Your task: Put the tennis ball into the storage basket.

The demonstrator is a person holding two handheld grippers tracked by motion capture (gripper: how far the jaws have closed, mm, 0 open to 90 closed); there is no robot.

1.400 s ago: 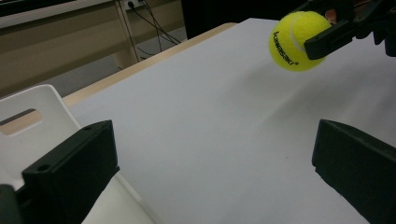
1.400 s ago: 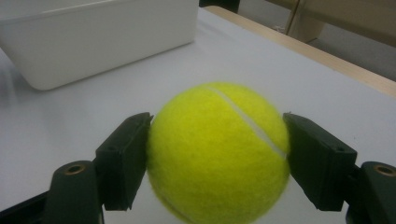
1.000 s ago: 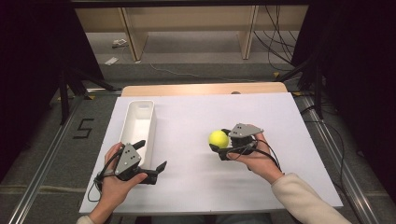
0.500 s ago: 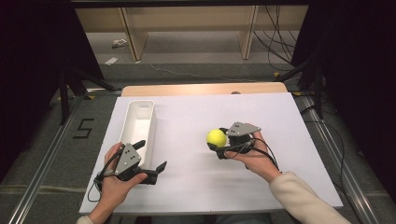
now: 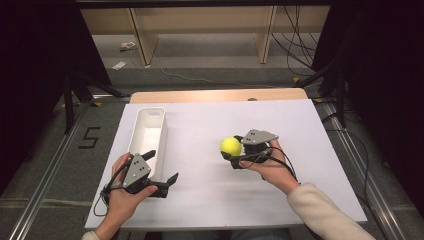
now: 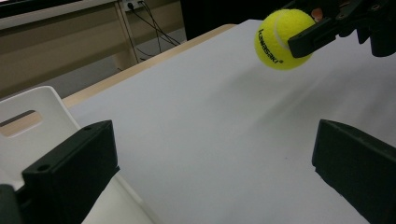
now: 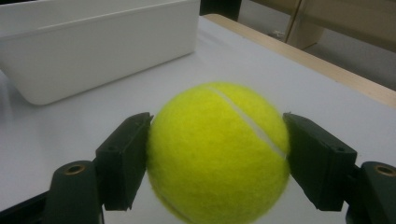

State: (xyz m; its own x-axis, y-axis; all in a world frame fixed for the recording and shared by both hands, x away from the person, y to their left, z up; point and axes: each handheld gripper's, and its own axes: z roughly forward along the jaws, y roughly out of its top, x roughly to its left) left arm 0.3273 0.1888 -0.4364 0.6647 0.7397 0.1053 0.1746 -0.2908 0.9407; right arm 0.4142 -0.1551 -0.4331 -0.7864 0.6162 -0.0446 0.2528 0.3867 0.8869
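Observation:
A yellow tennis ball hangs just above the white table, clamped between the jaws of my right gripper, which a hand holds right of centre. Close up in the right gripper view, the ball sits squeezed between both black pads. From the left gripper view the same ball floats at the upper right, with black lettering on it. My left gripper rests near the front left of the table, open and holding nothing, beside the near end of a long white bin.
The white bin lies lengthwise along the table's left side, and its inside looks bare. A wooden strip edges the far side of the table. Beyond it are shelf legs and cables on the floor.
My right gripper has carried the ball a little to the left, toward the bin. The left gripper has stayed in place.

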